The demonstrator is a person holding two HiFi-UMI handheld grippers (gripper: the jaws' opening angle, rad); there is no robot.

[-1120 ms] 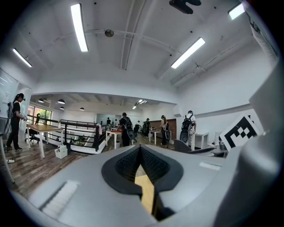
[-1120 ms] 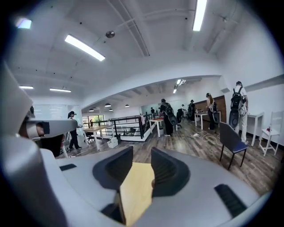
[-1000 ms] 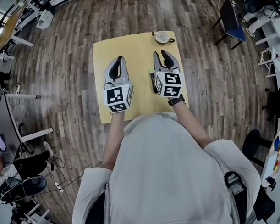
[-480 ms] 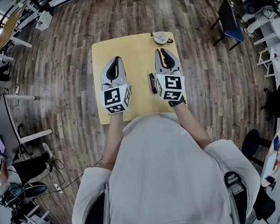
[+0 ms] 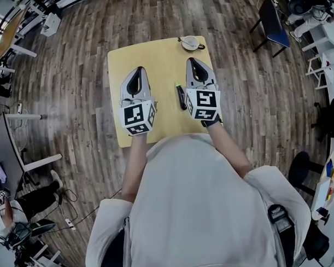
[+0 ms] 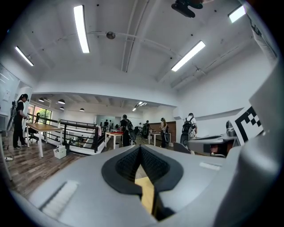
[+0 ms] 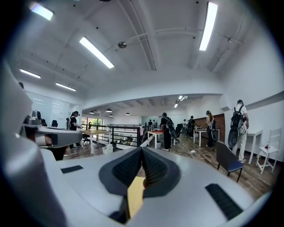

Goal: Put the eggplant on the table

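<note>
Over 1 table (image 5: 159, 59) bearing 1 eggplant (image 5: 180, 96), left gripper (image 5: 136, 69) and right gripper (image 5: 193, 60) hover clenched, empty.

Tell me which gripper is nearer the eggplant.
Right. The eggplant lies just beside the right gripper, on its left; the left gripper is farther off, across the table.

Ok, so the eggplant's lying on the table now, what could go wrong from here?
1. The eggplant lies close beside the shut, empty right gripper; a sideways sweep could roll it toward the edge of the table.
2. The cup sits at the table's far edge, ahead of that gripper; a forward push might knock it off.
</note>
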